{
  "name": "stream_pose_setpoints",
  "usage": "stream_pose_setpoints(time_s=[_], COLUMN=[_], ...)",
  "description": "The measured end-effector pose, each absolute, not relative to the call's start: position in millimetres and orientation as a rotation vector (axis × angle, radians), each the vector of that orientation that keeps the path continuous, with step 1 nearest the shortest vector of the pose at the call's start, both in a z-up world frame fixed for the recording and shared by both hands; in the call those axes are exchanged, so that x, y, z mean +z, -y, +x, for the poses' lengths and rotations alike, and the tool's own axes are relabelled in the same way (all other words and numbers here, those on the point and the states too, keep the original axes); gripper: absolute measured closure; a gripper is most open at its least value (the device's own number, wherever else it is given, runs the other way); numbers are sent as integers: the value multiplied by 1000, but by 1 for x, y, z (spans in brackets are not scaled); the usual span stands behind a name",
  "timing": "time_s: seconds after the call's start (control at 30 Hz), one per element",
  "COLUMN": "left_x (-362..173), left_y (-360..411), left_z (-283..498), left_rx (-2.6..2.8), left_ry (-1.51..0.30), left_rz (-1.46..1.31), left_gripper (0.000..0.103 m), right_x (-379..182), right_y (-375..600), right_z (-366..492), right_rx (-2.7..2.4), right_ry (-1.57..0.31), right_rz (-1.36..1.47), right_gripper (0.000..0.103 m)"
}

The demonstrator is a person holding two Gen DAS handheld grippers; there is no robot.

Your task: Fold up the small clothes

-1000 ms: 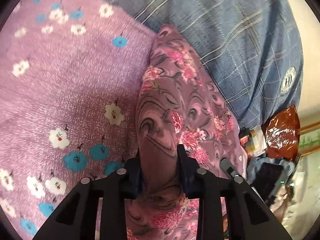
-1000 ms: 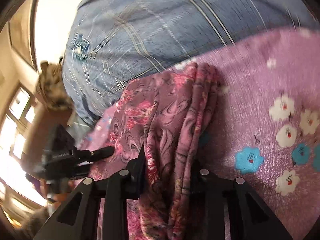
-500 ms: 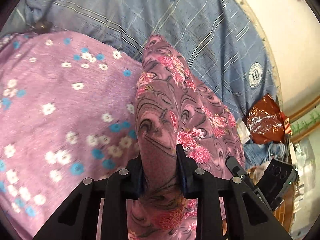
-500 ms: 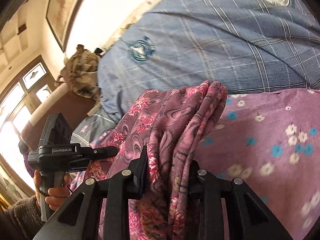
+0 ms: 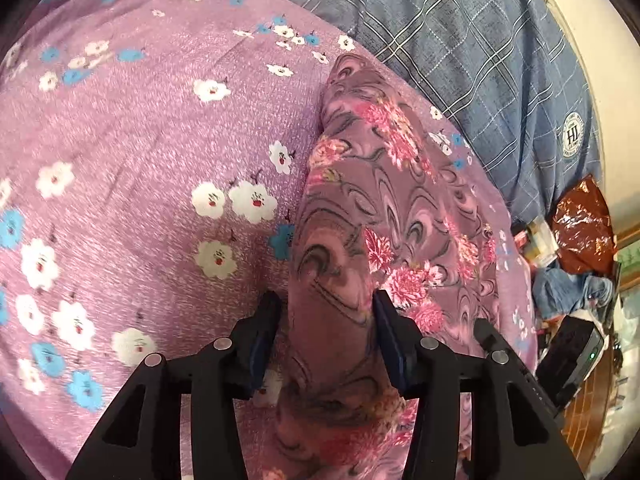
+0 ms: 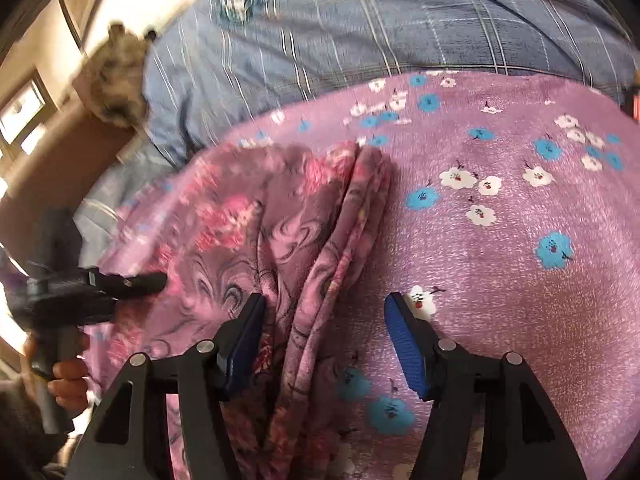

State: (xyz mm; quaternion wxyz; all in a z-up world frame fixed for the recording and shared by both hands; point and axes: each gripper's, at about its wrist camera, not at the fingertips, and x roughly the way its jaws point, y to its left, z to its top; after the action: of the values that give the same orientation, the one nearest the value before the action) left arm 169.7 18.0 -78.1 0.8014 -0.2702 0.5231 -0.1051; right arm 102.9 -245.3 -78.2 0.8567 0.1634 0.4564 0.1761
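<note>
A mauve garment with pink flowers and dark swirls (image 5: 384,208) lies folded over on a purple sheet with white and blue flowers (image 5: 140,140). My left gripper (image 5: 326,328) has its jaws parted a little, with a fold of the garment still between the pads. My right gripper (image 6: 324,332) is open; the garment's bunched edge (image 6: 320,240) lies between its blue pads (image 6: 404,344), nearer the left one. The left gripper and the hand holding it show in the right wrist view (image 6: 100,284).
A blue plaid blanket (image 5: 480,40) covers the bed beyond the purple sheet (image 6: 500,240). A brown foil bag (image 5: 580,232) and clutter lie at the bed's right edge. A furry tan object (image 6: 116,76) sits by a window at the left.
Both grippers lowered the garment onto the purple sheet. The right gripper's jaws opened and let the cloth go. The left gripper's jaws widened slightly.
</note>
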Motion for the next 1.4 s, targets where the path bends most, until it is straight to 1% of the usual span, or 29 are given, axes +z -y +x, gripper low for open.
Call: stream_pose_setpoints(time_s=[0.07, 0.1, 0.2, 0.23, 0.27, 0.3, 0.37, 0.4, 0.43, 0.47, 0.5, 0.53, 0.57, 0.6, 0.83, 1.0, 1.13, 1.23, 1.4], left_x=[-64, -56, -33, -25, -19, -13, -6, -3, -1, 1, 2, 2, 2, 4, 15, 30, 35, 36, 38], left_y=[-22, -25, -28, -24, -23, -20, -8, -5, 4, 9, 14, 15, 19, 23, 51, 60, 64, 66, 68], left_z=[160, 157, 133, 119, 108, 96, 80, 66, 59, 47, 36, 25, 16, 5, -59, -98, -122, -130, -134], left_rx=[-197, -184, -131, -101, -56, 1, 64, 86, 97, 105, 105, 101, 92, 81, 7, 27, 16, -8, -50], left_ry=[-1102, -1091, -1045, -1031, -1010, -987, -955, -923, -899, -874, -857, -845, -835, -829, -825, -731, -706, -701, -704], left_rz=[-525, -506, -418, -367, -314, -255, -176, -144, -130, -122, -121, -123, -122, -115, -25, 97, 148, 172, 214], left_gripper=[52, 52, 50, 48, 47, 47, 40, 39, 37, 32, 30, 28, 28, 28, 28, 28, 28, 28, 28], right_x=[-74, -71, -71, -70, -67, -63, -53, -48, -40, -33, -25, -18, -13, -10, 10, 30, 42, 41, 25], right_y=[250, 252, 264, 267, 269, 270, 271, 270, 269, 266, 262, 256, 250, 244, 220, 218, 207, 203, 198], right_z=[101, 96, 80, 74, 67, 63, 49, 42, 33, 23, 12, 1, -8, -17, -66, -78, -87, -89, -85], right_rx=[352, 321, 201, 177, 150, 108, 21, 8, -6, -15, -32, -63, -83, -88, -74, -103, -120, -124, -127], right_ry=[-972, -974, -1010, -1018, -1018, -1022, -1022, -1010, -990, -968, -947, -939, -942, -944, -890, -832, -770, -766, -853], right_rz=[338, 309, 252, 239, 231, 217, 182, 181, 180, 176, 163, 140, 118, 100, 58, 92, 52, 18, -13], right_gripper=[39, 32, 31, 31, 31, 28, 28, 28, 27, 25, 16, 6, 1, 0, 0, 0, 0, 0, 0])
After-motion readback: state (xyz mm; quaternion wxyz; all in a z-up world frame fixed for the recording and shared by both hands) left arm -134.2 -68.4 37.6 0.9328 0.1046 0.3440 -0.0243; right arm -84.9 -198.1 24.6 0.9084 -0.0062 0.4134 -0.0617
